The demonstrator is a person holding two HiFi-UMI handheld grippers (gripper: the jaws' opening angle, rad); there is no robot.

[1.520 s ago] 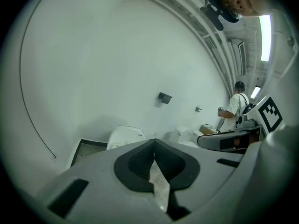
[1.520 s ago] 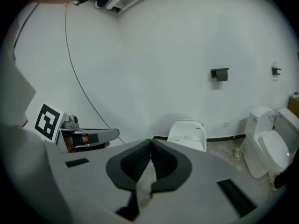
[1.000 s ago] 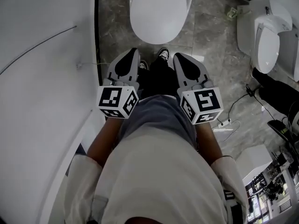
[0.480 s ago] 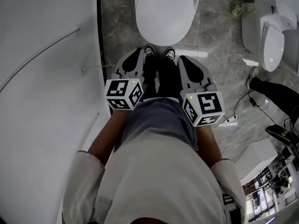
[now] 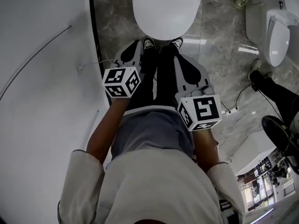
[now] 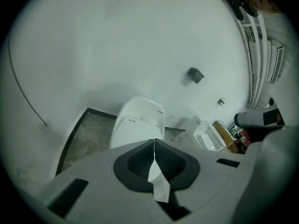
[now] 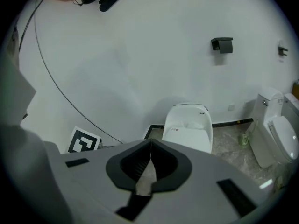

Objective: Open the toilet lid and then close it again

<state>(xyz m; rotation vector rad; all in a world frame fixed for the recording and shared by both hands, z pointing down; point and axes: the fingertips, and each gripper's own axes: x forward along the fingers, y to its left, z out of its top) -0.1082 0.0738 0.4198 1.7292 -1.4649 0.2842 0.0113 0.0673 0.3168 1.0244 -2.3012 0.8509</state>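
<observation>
Grey plastic left gripper (image 5: 134, 46): jaws pressed together, nothing between. Grey plastic right gripper (image 5: 181, 60): likewise closed, empty. Both hang above person's thighs, short of glossy white oval toilet lid (image 5: 166, 8). Lid lies flat, closed, on bowl just beyond black-and-white shoes (image 5: 148, 43). Long axis runs away from person toward white wall (image 7: 140, 55); rounded free edge faces shoes, hinge end at wall. Risk: closed tips slip off smooth front lip; lid, partly raised, drops and slams. Cause: little purchase on glossy plastic.
</observation>
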